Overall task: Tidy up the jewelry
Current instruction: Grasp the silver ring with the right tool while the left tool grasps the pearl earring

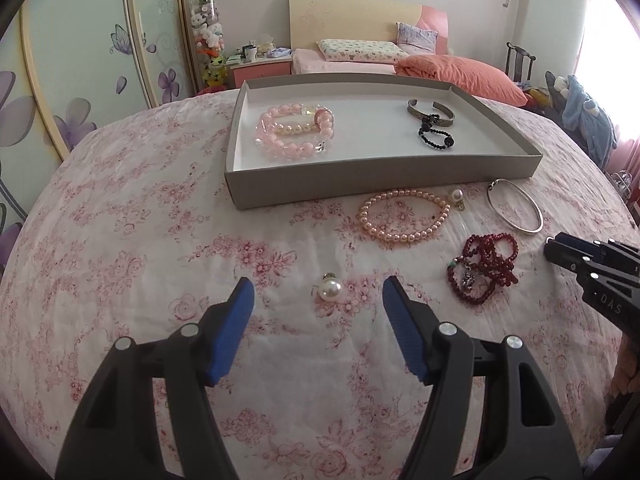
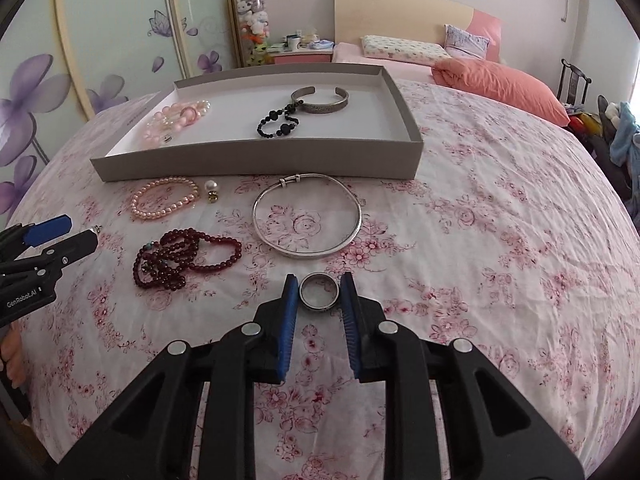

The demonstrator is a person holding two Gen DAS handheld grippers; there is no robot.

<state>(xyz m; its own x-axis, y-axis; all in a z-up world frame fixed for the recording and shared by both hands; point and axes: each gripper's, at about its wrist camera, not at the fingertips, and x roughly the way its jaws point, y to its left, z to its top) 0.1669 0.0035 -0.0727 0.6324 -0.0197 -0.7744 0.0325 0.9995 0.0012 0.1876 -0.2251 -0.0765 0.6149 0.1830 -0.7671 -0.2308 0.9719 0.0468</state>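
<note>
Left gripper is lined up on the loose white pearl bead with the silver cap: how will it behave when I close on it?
The white pearl bead looks round and glossy, so it may roll or squirt sideways. Its silver cap probably limits rolling slightly. The floral cloth should damp it.

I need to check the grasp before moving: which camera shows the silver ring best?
The right wrist view: the silver ring sits centred between the right tool blue pads, both rim sides at them. The left wrist view shows only the right tool at its edge; the ring isn't visible there.

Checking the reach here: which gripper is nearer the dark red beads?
Left. The left gripper sits just left of the dark red beads; the right gripper is farther right, around a ring.
</note>
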